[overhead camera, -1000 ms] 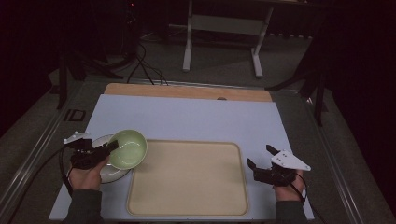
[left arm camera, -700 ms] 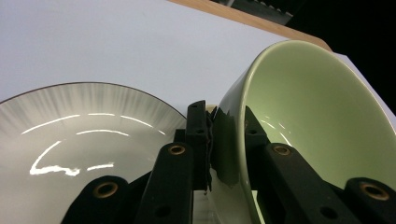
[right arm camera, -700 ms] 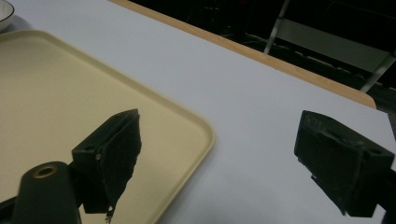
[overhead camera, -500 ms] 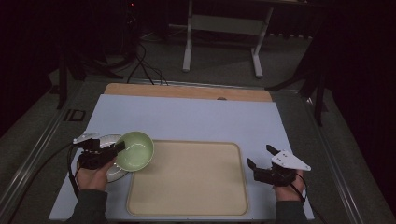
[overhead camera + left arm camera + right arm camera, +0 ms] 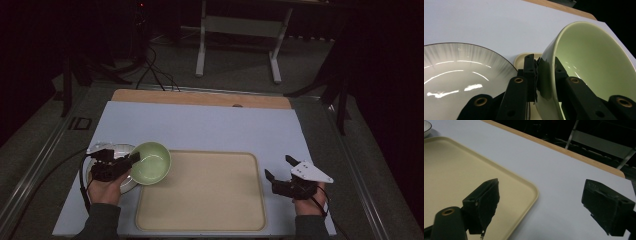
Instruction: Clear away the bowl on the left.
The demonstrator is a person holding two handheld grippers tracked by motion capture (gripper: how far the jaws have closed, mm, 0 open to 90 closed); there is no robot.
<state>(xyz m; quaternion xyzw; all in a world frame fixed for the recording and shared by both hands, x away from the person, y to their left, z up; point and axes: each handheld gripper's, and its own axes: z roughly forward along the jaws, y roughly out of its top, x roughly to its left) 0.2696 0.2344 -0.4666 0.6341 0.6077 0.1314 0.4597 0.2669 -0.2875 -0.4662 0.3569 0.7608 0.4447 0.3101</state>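
Note:
A pale green bowl (image 5: 151,163) hangs tilted at the left edge of the beige tray (image 5: 210,200), lifted off a white plate (image 5: 125,181). My left gripper (image 5: 131,161) is shut on the bowl's near rim. In the left gripper view the two black jaws pinch the bowl (image 5: 594,65) wall, with the glossy plate (image 5: 461,75) below left. My right gripper (image 5: 278,167) rests open on the blue mat to the right of the tray, nothing between its jaws. The right gripper view has the tray's corner (image 5: 461,177) behind the left jaw.
A light blue mat (image 5: 200,130) covers the table, with a wooden strip (image 5: 200,98) along its far edge. A metal stand (image 5: 240,30) and cables lie on the dark floor beyond. A cable trails from my left gripper off the mat's left side.
My left gripper has carried the green bowl a little to the right and toward the tray, tilting it up off the plate. The right gripper has stayed put.

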